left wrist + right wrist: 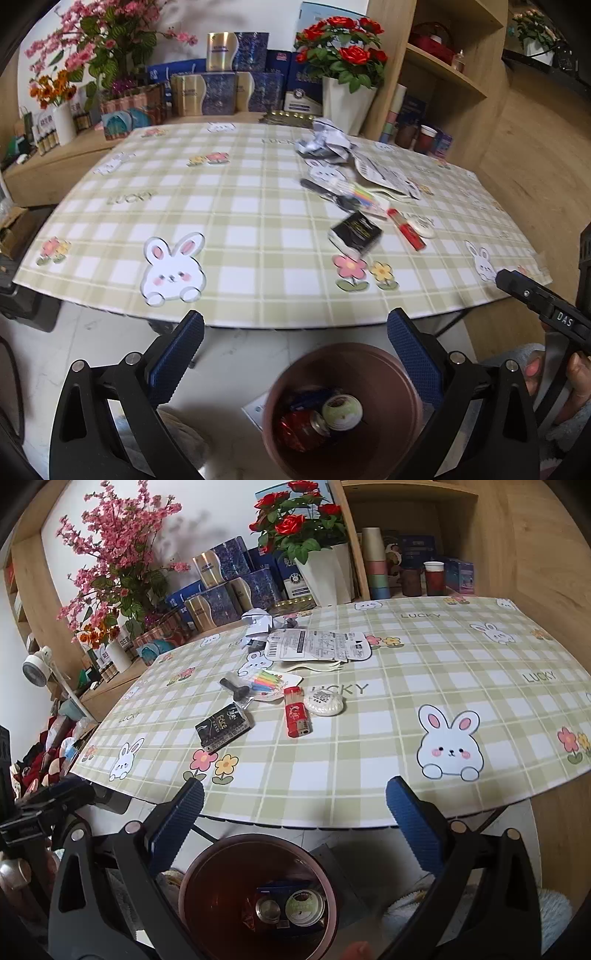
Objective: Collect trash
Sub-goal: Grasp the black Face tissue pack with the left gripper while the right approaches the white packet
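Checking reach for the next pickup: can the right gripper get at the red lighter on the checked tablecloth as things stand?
Probably yes. The right gripper is open and empty, the red lighter lies straight ahead, with bare checked tablecloth between; only the white oval case sits close beside its far end.

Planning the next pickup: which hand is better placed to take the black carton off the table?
Probably right: its open tool faces the black carton fairly squarely, while the left tool, also open, sees it off to the right.

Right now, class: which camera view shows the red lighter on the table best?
The right wrist view: the red lighter lies sharp, whole and nearer the camera. In the left wrist view, the lighter is smaller, blurred and farther off.
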